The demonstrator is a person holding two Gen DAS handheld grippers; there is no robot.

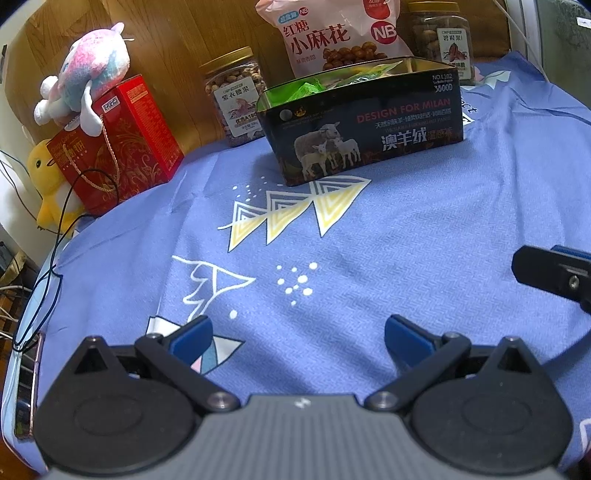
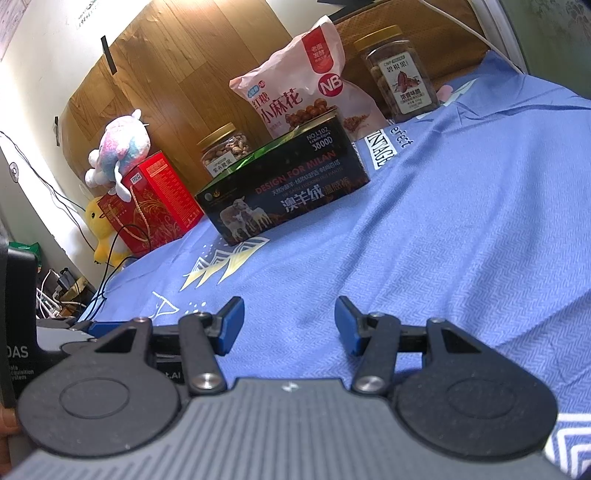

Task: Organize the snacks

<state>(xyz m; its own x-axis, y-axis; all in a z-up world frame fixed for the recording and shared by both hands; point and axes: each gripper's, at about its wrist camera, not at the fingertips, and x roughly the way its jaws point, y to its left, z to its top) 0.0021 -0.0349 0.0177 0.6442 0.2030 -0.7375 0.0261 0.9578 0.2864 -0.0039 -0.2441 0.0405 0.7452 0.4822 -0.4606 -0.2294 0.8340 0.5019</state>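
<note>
Between steps, by the look of it: left gripper (image 1: 297, 338) and right gripper (image 2: 290, 325) both parted wide with nothing between the pads, hovering over bare blue cloth (image 1: 424, 229). Straight ahead of both, well apart: dark tin (image 1: 364, 127) already holding green packets (image 1: 308, 88), with pink snack bag (image 1: 338, 35) and two nut jars just behind. Next, probably: reach past the tin for a loose snack, or finish, if nothing remains to sort.

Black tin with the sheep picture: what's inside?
The black tin is open and holds green and yellow snack packets, seen above its rim. Its walls hide anything lower down.
</note>
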